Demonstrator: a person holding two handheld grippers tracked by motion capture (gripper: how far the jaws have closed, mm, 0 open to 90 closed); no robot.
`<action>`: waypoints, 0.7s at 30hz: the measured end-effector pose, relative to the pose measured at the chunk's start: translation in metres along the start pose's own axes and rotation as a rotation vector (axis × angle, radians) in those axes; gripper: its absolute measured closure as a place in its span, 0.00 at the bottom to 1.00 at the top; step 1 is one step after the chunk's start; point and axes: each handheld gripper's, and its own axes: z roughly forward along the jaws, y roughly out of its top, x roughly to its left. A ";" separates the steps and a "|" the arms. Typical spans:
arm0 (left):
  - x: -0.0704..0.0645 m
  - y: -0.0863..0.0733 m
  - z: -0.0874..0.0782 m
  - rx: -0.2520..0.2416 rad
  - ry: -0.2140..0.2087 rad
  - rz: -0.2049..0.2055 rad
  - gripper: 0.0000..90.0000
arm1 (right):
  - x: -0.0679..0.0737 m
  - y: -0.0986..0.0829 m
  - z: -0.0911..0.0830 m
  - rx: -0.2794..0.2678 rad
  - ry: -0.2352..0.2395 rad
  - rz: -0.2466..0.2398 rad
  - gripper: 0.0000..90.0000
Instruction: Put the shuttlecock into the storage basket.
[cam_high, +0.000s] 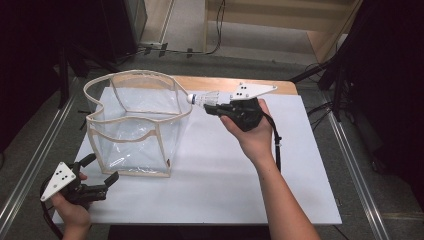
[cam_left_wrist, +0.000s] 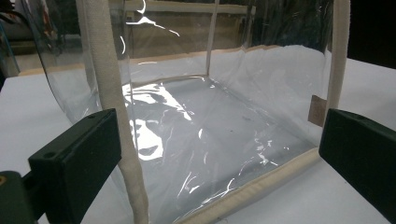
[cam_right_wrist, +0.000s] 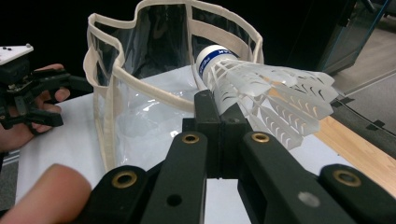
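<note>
Right tongs (cam_high: 216, 108) clenched on white plastic shuttlecock (cam_high: 206, 99), held w/ cork tip at rim of clear plastic bag w/ beige trim (cam_high: 135, 125), tabletop's (cam_high: 225, 180) far-left part. Left tongs (cam_high: 100, 171) released, near-left corner, just beside bag.

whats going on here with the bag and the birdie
A person works two hand-held grippers at a white table. The right gripper is shut on a white plastic shuttlecock, holding it at the rim of a clear plastic bag with beige trim. The left gripper is open beside the bag's near corner.
</note>
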 end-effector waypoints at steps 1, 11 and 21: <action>0.000 0.000 0.000 0.000 0.000 0.000 0.00 | 0.001 0.001 0.001 0.000 0.003 -0.002 0.98; 0.000 0.000 0.000 0.000 -0.002 -0.002 0.00 | 0.006 0.012 0.012 -0.012 0.018 -0.015 0.98; 0.000 0.000 0.000 -0.002 -0.002 -0.002 0.00 | 0.010 0.018 0.027 -0.012 0.031 -0.031 0.98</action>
